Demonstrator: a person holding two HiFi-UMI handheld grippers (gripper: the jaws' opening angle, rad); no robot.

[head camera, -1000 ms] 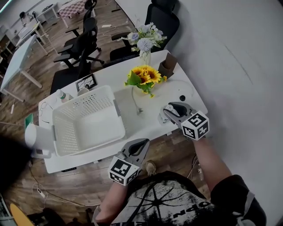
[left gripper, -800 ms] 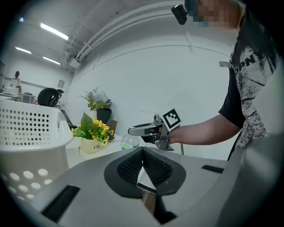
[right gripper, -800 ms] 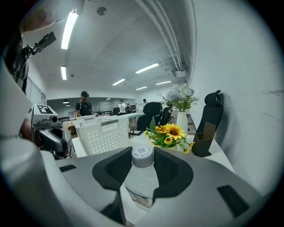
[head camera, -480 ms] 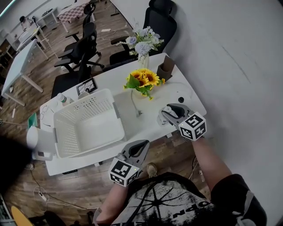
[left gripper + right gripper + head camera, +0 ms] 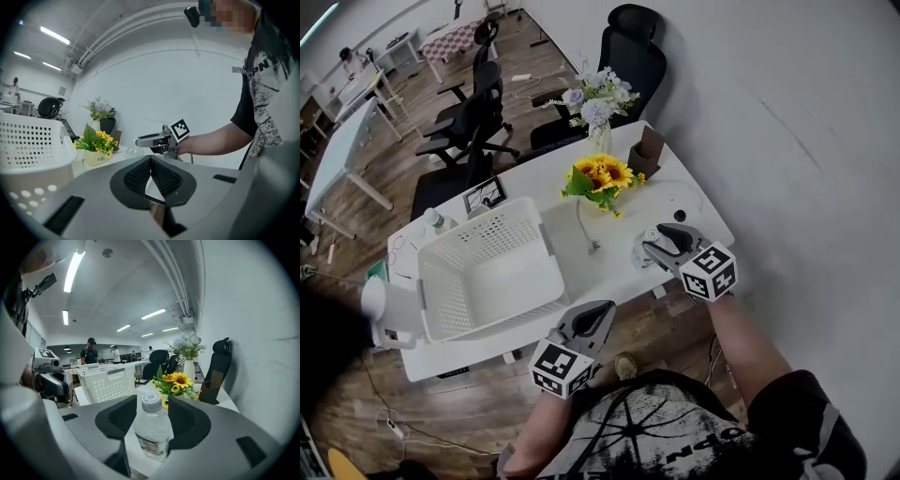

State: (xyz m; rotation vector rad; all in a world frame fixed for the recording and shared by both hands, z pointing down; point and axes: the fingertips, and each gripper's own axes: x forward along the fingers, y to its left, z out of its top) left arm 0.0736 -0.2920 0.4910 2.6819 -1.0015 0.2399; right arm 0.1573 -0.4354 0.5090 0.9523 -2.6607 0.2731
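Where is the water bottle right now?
In the right gripper view the water bottle stands on the white table between the right tongs, with sunflowers behind it.

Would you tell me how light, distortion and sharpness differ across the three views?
Head view: soft, even light, mild bowing of the desk edges, a dark unfocused shape at lower left. Left gripper view: fisheye with black corners; the left gripper looms soft, the sunflowers read sharper. Right gripper view: same fisheye; a ceiling strip light glares upper left, the water bottle between the jaws is crisp.
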